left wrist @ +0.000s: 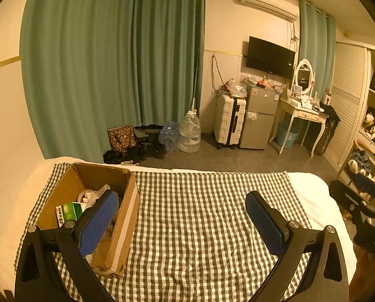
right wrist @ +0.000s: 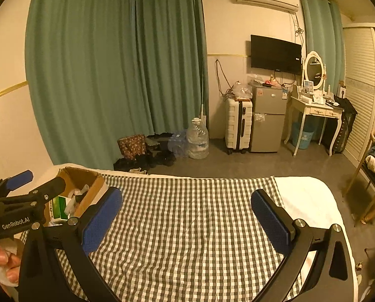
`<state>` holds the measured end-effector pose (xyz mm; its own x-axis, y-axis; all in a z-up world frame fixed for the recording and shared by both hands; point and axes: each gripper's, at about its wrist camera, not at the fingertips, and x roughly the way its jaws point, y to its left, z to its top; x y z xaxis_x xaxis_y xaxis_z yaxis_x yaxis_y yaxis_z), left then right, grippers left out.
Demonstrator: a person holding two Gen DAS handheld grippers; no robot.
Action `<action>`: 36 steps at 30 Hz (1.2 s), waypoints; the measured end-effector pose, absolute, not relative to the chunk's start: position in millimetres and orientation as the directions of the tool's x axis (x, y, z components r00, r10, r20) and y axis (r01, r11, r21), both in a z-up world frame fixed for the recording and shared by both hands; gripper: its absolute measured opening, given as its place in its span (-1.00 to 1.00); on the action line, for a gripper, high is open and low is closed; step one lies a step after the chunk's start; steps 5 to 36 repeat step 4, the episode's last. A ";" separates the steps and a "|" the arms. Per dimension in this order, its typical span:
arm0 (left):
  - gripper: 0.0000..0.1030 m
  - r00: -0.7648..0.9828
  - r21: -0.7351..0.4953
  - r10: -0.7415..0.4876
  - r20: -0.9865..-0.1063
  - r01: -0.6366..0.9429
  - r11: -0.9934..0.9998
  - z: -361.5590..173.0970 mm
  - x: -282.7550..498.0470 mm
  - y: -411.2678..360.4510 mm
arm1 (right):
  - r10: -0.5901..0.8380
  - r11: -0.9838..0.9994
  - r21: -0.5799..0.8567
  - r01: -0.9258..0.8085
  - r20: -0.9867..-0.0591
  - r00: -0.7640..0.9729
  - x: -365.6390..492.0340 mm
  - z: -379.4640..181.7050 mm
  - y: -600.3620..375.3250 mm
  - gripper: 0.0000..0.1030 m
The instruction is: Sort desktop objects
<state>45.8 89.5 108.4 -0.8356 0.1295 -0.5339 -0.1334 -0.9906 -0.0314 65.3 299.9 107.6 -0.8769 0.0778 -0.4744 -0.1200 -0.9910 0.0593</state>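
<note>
A brown cardboard box (left wrist: 123, 214) stands on the left of the checked cloth (left wrist: 200, 214). It holds a green and white carton (left wrist: 70, 211) and crumpled white items (left wrist: 89, 196). My left gripper (left wrist: 182, 222) is open and empty, its left finger in front of the box's right side. My right gripper (right wrist: 187, 220) is open and empty above the bare cloth (right wrist: 187, 226). The box (right wrist: 91, 188) and the left gripper's body (right wrist: 18, 209) show at the left of the right wrist view.
The cloth lies on a white bed (left wrist: 313, 196). Beyond the bed are green curtains (left wrist: 112, 63), water bottles (left wrist: 190, 130), a white suitcase (left wrist: 228, 123), a small fridge (left wrist: 260, 118) and a dressing table (left wrist: 303, 113). A chair (right wrist: 373, 176) stands at the right.
</note>
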 end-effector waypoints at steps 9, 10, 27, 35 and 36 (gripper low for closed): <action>1.00 -0.828 -0.048 0.138 -0.543 -0.134 -0.990 102.8 46.3 85.5 | 0.074 -0.992 0.051 -0.112 -0.481 -0.874 65.2 105.4 295.4 1.00; 1.00 -0.828 -0.048 0.138 -0.543 -0.134 -0.990 102.8 46.3 85.5 | 0.074 -0.992 0.051 -0.112 -0.481 -0.874 65.2 105.4 295.4 1.00; 1.00 -0.828 -0.048 0.138 -0.543 -0.134 -0.990 102.8 46.3 85.5 | 0.074 -0.992 0.051 -0.112 -0.481 -0.874 65.2 105.4 295.4 1.00; 1.00 -0.828 -0.048 0.138 -0.543 -0.134 -0.990 102.8 46.3 85.5 | 0.074 -0.992 0.051 -0.112 -0.481 -0.874 65.2 105.4 295.4 1.00; 1.00 -0.828 -0.048 0.138 -0.543 -0.134 -0.990 102.8 46.3 85.5 | 0.074 -0.992 0.051 -0.112 -0.481 -0.874 65.2 105.4 295.4 1.00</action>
